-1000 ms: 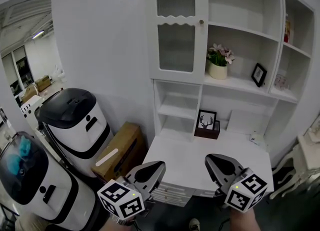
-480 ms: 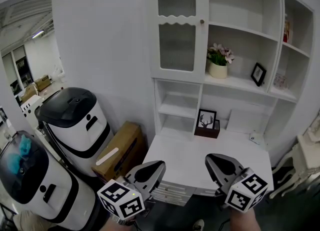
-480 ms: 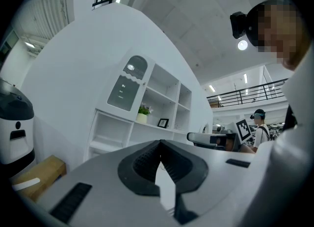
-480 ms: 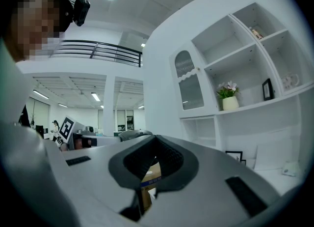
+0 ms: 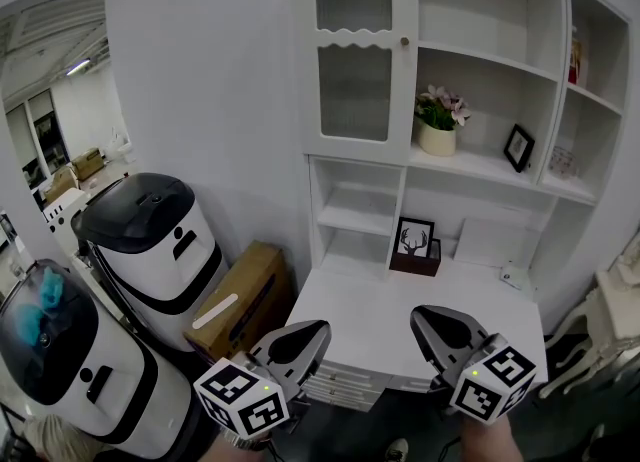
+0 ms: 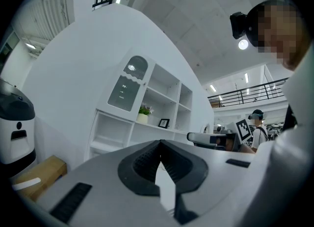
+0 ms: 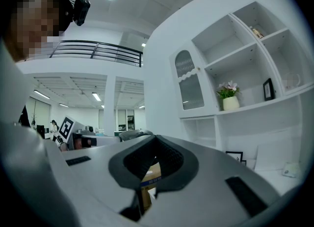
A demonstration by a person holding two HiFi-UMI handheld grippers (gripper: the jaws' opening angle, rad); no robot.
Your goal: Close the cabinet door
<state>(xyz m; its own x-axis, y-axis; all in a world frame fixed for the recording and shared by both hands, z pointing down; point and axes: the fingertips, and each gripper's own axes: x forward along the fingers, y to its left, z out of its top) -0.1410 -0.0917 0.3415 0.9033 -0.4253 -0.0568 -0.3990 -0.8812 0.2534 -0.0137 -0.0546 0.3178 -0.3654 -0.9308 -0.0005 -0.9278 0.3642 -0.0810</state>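
Jaws are pressing together, empty, on the left gripper [image 5: 312, 333] and right gripper [image 5: 424, 322], both hovering by the front edge of the white desk [image 5: 370, 312]. Beyond, the white arched glass-panelled cabinet door [image 5: 355, 50] is sitting flush at the top left corner of the white shelf unit [image 5: 470, 10].

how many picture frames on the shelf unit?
2. Deer print frame in the niche above the desk; small black frame right of the flower pot. Far-right shelf items unclear.
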